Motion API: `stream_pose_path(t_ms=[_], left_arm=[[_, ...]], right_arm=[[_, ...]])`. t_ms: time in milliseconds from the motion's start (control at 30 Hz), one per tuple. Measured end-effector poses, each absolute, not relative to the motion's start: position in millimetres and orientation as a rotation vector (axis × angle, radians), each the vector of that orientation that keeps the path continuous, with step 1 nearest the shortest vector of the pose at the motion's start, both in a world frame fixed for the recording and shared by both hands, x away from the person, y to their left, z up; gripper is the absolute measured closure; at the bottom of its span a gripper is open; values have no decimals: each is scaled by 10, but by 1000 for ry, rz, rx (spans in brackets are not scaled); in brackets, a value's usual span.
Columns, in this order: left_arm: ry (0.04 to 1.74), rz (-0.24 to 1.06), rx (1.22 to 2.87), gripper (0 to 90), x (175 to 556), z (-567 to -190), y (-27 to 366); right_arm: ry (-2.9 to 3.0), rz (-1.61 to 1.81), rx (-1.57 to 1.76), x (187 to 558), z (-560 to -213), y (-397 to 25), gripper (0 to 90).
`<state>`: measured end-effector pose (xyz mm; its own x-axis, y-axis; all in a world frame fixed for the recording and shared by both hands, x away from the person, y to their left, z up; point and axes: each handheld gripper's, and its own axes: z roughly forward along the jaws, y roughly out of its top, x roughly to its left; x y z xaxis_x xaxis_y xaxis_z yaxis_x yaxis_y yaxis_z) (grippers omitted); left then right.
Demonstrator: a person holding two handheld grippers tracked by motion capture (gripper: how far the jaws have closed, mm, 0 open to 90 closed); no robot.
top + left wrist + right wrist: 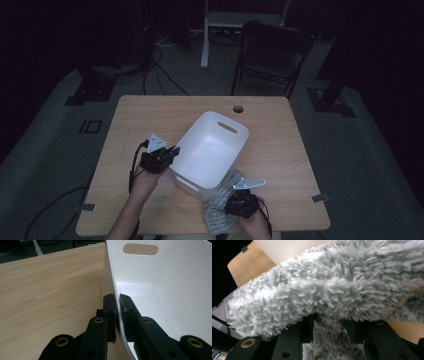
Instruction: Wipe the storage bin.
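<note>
My left gripper has its jaws pinched on the side wall of the white plastic bin, one jaw outside and one inside, as the left gripper view shows with the thin wall running between them. The bin stands upright near the middle of the wooden tabletop, turned at an angle to its edges, with an oval handle slot in its far end wall.

My right gripper is at the near edge of the tabletop, just beside the bin's near corner. Its jaws hold a fluffy grey microfibre cloth: in the right gripper view the shaggy pile drapes over the jaws and a bunched fold sits between them. The rest of the cloth lies on the tabletop, touching the base of the bin and reaching the table's near edge.

A dark folding chair stands beyond the table.
</note>
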<state>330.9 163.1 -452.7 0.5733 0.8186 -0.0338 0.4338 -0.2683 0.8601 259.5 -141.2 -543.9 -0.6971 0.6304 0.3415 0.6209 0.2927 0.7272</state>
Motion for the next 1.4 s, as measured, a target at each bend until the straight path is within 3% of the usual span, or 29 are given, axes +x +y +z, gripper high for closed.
stream_pose_path(t_ms=[167,633,1400], left_arm=[[1012,539,1897,838,3309,-4528,1630],[1008,547,1906,838,3315,-4525,1632],[1003,548,1908,839,3310,-4524,1620]], right_arm=[[2552,1397,1240,2616,-5432,-1420,731],[2179,1673,1074,2384,-4717,-1663,747],[2206,1555,1250,2595,-5111,-1606,741]])
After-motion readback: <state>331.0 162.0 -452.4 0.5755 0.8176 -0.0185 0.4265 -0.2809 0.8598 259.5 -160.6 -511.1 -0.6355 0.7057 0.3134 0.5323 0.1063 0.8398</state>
